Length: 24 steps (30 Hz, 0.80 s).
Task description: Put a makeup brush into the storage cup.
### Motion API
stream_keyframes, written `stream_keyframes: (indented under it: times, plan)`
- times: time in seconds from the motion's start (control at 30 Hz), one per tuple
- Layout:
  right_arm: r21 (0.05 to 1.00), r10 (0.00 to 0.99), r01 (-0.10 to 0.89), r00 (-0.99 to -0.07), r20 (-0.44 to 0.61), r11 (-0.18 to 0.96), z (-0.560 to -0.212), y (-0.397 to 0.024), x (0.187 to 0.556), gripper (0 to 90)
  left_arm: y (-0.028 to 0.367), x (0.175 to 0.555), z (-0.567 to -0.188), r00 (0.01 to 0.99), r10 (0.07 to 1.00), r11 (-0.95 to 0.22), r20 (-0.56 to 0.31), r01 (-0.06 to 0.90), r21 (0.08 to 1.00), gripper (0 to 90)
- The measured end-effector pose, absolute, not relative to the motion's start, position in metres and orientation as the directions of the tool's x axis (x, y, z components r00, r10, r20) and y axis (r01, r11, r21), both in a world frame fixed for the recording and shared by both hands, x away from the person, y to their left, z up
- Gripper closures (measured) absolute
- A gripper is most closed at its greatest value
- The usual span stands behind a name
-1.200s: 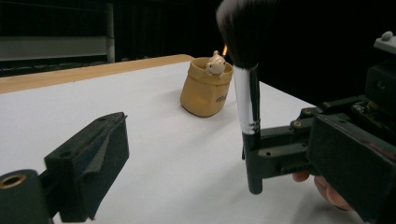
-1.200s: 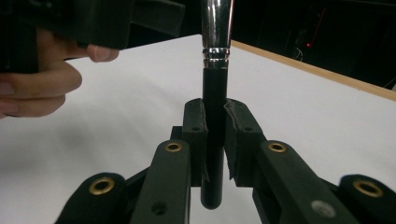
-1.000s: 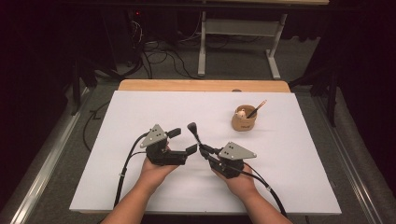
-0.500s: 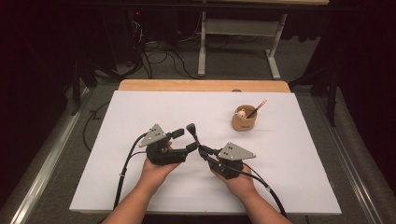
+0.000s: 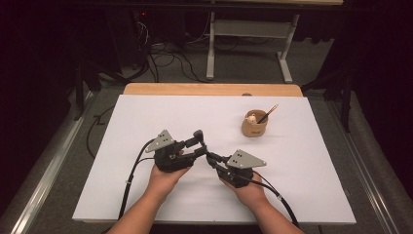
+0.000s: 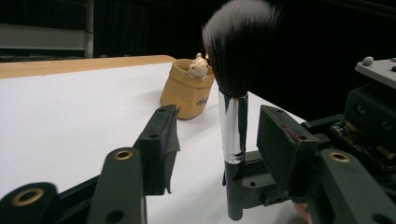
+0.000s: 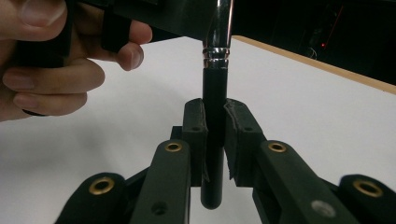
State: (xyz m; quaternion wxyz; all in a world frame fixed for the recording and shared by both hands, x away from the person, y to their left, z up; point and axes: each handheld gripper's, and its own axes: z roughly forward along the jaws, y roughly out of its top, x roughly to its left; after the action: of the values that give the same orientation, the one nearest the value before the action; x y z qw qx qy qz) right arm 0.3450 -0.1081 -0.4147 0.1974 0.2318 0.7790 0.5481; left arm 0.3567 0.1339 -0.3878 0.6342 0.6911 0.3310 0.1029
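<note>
Looking down from the high view, both grippers are seen meeting mid-table, near the cup [image 5: 254,127]. Through the left gripper [image 6: 212,140] view, jaws that have just been closing flank the upright brush [image 6: 235,93] untouched. Through the right gripper [image 7: 215,135] view, its handle is clamped.

Brush head: we are losing the makeup brush [image 7: 215,116] above its ferrule at the right gripper view's top edge.
Cup lettering: we are seeing print on the tan cup [image 6: 187,91] blurring, partly hidden behind the brush.
</note>
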Motion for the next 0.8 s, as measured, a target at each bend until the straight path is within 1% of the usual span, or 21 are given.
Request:
stream_keyframes:
  times: [0.23, 0.33, 0.5, 0.8]
  plan:
    - [0.943, 0.575, 0.150, -0.817, -0.051, 0.297, -0.4157, -0.1077, 0.3447, 81.8, 0.1338, 0.3565, -0.3881, 0.768, 0.576, 0.022, -0.279, 0.326, 0.945, 54.5]
    - [0.946, 0.568, 0.136, -0.821, -0.058, 0.293, -0.4157, -0.1072, 0.3448, 81.7, 0.1339, 0.3572, -0.3884, 0.773, 0.563, 0.031, -0.292, 0.334, 0.942, 57.8]
    - [0.945, 0.569, 0.139, -0.820, -0.059, 0.297, -0.4158, -0.1071, 0.3445, 81.7, 0.1347, 0.3580, -0.3893, 0.773, 0.553, 0.046, -0.310, 0.343, 0.938, 62.1]
    - [0.945, 0.570, 0.138, -0.820, -0.060, 0.298, -0.4160, -0.1064, 0.3443, 81.7, 0.1357, 0.3583, -0.3897, 0.779, 0.546, 0.039, -0.308, 0.344, 0.938, 68.8]
